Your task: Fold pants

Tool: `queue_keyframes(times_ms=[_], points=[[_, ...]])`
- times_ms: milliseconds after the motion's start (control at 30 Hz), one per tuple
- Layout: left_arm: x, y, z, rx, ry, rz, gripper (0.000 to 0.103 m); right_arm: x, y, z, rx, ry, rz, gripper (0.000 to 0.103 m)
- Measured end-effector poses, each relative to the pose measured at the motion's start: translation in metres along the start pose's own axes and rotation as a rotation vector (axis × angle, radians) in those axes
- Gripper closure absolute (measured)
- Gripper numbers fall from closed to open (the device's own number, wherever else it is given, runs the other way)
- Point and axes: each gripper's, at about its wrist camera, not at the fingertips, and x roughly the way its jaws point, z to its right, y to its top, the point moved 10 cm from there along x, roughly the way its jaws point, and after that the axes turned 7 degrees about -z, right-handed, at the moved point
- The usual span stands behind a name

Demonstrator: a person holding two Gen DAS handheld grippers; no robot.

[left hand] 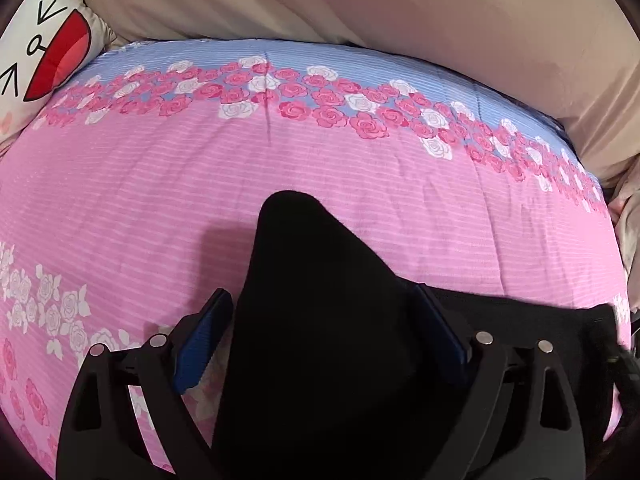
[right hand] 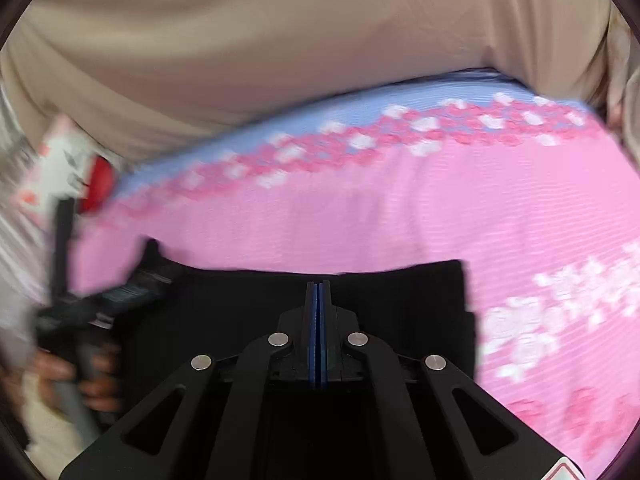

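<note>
Left gripper (left hand: 320,332) spread astride black pants (left hand: 304,280), right gripper (right hand: 319,312) pressed together, empty; recommend re-gripping lower-centre fold edge squarely.

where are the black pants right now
The black fabric pants lie on the pink rose-print bedsheet, bottom centre in both wrist views, between the open left tool's fingers.

The left claw (left hand: 324,340), a black two-finger frame with blue pads (left hand: 200,344), points steeply down with its fingers spread wide apart, the pads pressing on nothing. The right claw (right hand: 319,304), of the same black build, also tilts downward, its blue pads (right hand: 314,336) pressed flat together. In the right wrist view, blurred, the person's left hand (right hand: 76,376) grips its claw's handle at the left edge.
</note>
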Motion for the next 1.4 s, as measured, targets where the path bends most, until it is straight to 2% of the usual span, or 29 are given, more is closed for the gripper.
queue_keyframes(times_ms=[33,100,167,233,333,400,467,533,633,733,800,900,933,967,1033,1133,1267,1400], points=[[0.001,0.001,-0.001,0.001,0.003,-0.001,0.014,0.010,-0.003,0.006,0.030,0.036,-0.026,0.103],[0.002,0.001,-0.001,0.012,0.016,0.005,0.014,0.001,-0.002,0.009,0.086,0.089,-0.018,0.103],[0.001,0.003,0.002,0.014,0.021,0.007,0.014,-0.025,0.004,-0.001,0.047,0.080,0.052,0.100],[0.002,0.004,0.001,0.012,0.023,0.006,0.014,-0.034,-0.001,-0.009,-0.017,0.067,0.074,0.100],[0.001,0.004,0.002,0.020,0.036,0.010,0.014,-0.006,-0.017,0.008,-0.034,0.011,0.005,0.103],[0.000,0.004,0.003,0.029,0.050,0.016,0.014,-0.009,-0.018,0.019,0.060,0.121,0.012,0.103],[-0.004,0.004,0.004,0.041,0.074,0.029,0.014,-0.021,-0.015,0.022,0.105,0.142,0.025,0.103],[-0.008,0.004,0.006,0.057,0.101,0.049,0.014,-0.031,-0.016,0.015,0.087,0.144,0.031,0.098],[-0.010,0.004,0.008,0.075,0.136,0.062,0.015,-0.048,-0.019,-0.010,0.038,0.202,0.036,0.098],[-0.011,0.004,0.010,0.086,0.159,0.071,0.015,-0.042,-0.025,-0.024,-0.040,0.163,0.020,0.098],[-0.011,0.003,0.010,0.088,0.162,0.071,0.015,-0.021,-0.030,-0.011,-0.023,0.097,-0.017,0.103],[-0.011,0.004,0.010,0.089,0.163,0.069,0.015,-0.019,-0.031,0.001,0.046,0.156,-0.028,0.103],[-0.011,0.004,0.010,0.089,0.164,0.069,0.015,-0.024,-0.030,0.001,0.047,0.152,-0.022,0.098],[-0.011,0.004,0.010,0.089,0.164,0.070,0.015,-0.030,-0.028,-0.002,0.033,0.142,-0.008,0.091],[-0.011,0.004,0.010,0.089,0.164,0.069,0.015,-0.037,-0.025,-0.017,-0.012,0.147,-0.003,0.091],[-0.011,0.004,0.010,0.089,0.165,0.069,0.015,-0.038,-0.022,-0.052,-0.090,0.203,-0.012,0.091],[-0.023,0.001,0.009,0.092,0.158,0.088,0.015,-0.014,-0.024,-0.098,-0.181,0.264,-0.077,0.091],[-0.055,-0.020,0.002,0.114,0.120,0.125,0.014,0.014,-0.023,-0.119,-0.232,0.259,-0.122,0.091]])
